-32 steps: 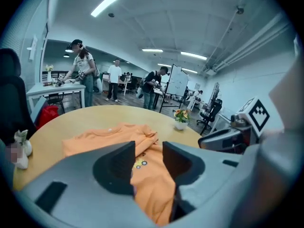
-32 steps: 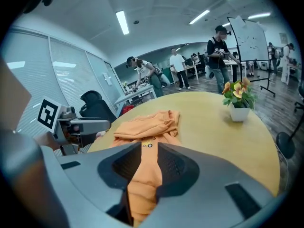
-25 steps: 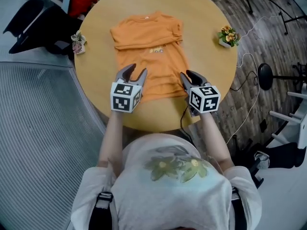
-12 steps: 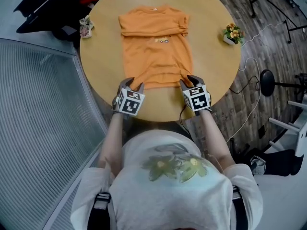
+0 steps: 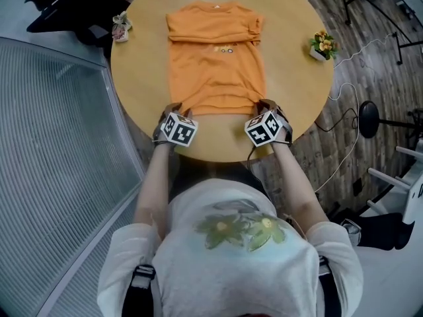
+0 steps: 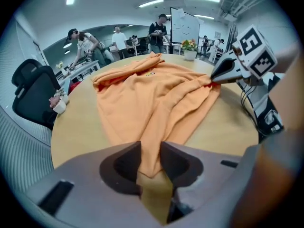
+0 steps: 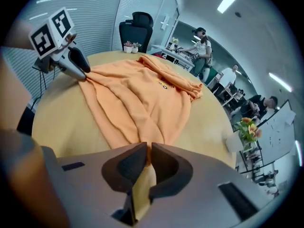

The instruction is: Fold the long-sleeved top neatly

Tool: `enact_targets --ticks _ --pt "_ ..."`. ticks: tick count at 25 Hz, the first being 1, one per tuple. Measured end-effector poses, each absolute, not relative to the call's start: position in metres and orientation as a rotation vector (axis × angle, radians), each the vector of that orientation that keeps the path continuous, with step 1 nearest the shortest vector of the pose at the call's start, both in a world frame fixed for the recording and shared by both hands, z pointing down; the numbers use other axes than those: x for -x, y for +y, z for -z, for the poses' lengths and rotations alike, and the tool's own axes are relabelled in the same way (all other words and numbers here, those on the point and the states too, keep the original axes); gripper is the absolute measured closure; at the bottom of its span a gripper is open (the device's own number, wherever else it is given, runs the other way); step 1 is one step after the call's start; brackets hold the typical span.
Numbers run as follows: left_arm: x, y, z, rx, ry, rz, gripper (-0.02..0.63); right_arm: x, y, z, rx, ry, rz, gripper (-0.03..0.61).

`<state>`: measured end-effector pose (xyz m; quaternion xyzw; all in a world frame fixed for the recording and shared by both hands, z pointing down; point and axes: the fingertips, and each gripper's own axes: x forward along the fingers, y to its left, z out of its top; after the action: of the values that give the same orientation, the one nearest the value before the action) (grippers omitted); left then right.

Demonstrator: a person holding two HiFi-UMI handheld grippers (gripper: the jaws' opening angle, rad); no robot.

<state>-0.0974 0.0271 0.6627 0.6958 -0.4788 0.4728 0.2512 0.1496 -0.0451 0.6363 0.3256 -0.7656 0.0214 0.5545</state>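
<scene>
An orange long-sleeved top lies flat on the round wooden table, sleeves folded across its far end. My left gripper is at the near left hem corner and my right gripper at the near right one. In the left gripper view the jaws have just been closing, with a ridge of hem bunched between them. In the right gripper view the jaws have also just been closing and stand nearly together, pinching a thin fold of hem.
A small potted flower stands at the table's right edge and another small pot at its far left. A black office chair is beyond the table. Cables trail over the floor at the right.
Both grippers have come down from above the shirt to the near hem, one at each corner. Their jaws have narrowed onto the fabric, the right more than the left.
</scene>
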Motion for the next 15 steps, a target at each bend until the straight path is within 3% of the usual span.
enact_targets --ticks 3,9,15 --pt "0.109 0.023 -0.646 -1.86 -1.435 -1.204 0.6 -0.153 -0.045 -0.619 -0.806 -1.857 -0.019 0.549" --pt "0.133 0.041 -0.607 -1.758 -1.563 -0.838 0.601 -0.156 -0.019 -0.574 -0.831 -2.083 -0.138 0.551" --pt "0.143 0.082 -0.646 -1.627 -1.542 -0.803 0.6 -0.165 0.022 -0.615 -0.649 -2.032 -0.195 0.55"
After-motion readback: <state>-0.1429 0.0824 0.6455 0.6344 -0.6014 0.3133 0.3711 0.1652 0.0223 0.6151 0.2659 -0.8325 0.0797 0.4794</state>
